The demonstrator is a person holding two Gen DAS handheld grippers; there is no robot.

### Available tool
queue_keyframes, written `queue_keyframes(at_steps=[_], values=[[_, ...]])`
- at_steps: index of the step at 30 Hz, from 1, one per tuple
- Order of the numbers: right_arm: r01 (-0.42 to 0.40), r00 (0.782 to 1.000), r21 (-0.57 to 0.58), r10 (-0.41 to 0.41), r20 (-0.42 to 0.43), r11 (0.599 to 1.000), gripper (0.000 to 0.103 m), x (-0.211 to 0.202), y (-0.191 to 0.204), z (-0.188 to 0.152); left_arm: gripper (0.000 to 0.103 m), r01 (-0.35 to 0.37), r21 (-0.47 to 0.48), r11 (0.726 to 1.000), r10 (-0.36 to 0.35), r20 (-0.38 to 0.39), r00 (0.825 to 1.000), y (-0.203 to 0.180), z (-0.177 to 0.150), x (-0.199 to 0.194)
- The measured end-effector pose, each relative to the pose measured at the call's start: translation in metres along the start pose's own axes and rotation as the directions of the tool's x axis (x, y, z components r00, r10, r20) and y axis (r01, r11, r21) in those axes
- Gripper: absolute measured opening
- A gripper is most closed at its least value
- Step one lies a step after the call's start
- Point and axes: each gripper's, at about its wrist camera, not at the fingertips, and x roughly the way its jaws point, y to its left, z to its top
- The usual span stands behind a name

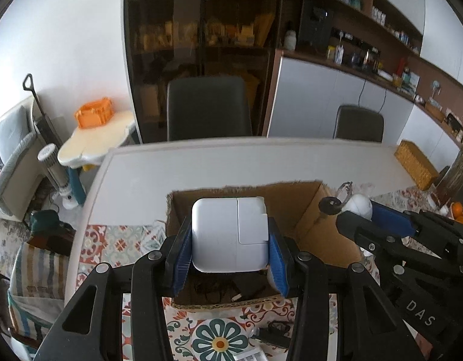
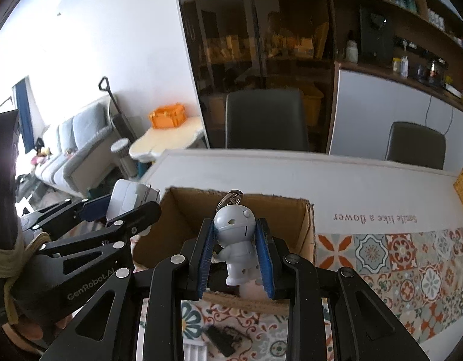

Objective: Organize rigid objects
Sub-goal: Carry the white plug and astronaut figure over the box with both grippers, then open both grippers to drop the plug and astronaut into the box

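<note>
We see a white charger (image 1: 230,234) pinched in our left gripper (image 1: 230,251) above the near side of the open cardboard box (image 1: 309,210), while our right gripper (image 2: 236,257) alongside clamps a grey figurine keychain (image 2: 236,240) over it.

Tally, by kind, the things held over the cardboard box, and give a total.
White power adapter, in the left gripper: 1
Grey toy figure keychain, in the right gripper: 1
Total: 2
</note>
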Motion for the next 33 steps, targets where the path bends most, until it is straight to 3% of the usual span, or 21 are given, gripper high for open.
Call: queue_keyframes(at_steps=[11,13,14,15,17,20,27,33], values=[[0.003,0.986,0.051,0.005,-0.165,0.999,0.028,0.058,-0.023,-0.013,0.046,0.002,0.011,1.000,0.000,-0.148,0.989,-0.004,-0.012,0.049],[0.007,0.984,0.054,0.003,-0.177,0.999,0.028,0.063,-0.025,-0.016,0.049,-0.004,-0.004,1.000,0.003,-0.154,0.988,-0.002,-0.013,0.051],[0.006,0.984,0.054,0.004,-0.181,0.999,0.028,0.065,-0.025,-0.017,0.056,-0.008,-0.009,1.000,0.006,-0.156,0.988,-0.001,-0.014,0.051],[0.006,0.983,0.054,0.004,-0.182,0.999,0.028,0.066,-0.026,-0.018,0.062,-0.013,-0.015,1.000,0.011,-0.155,0.988,0.002,-0.014,0.050],[0.011,0.984,0.060,0.000,-0.180,0.998,0.031,0.066,-0.027,-0.018,0.064,-0.035,-0.023,0.999,0.031,-0.138,0.990,0.005,-0.014,0.044],[0.017,0.985,0.078,-0.004,-0.171,0.997,0.053,0.065,-0.029,-0.017,0.069,-0.085,-0.032,0.996,0.081,-0.109,0.991,0.011,-0.015,0.030],[0.055,0.993,0.083,-0.045,-0.113,0.995,0.059,0.041,-0.023,-0.019,0.086,-0.150,-0.049,0.987,0.148,-0.043,0.988,0.015,-0.026,-0.003],[0.061,0.996,0.069,-0.057,-0.066,0.996,0.062,0.013,-0.013,-0.025,0.095,-0.192,-0.072,0.979,0.192,-0.009,0.981,0.019,-0.037,-0.028]])
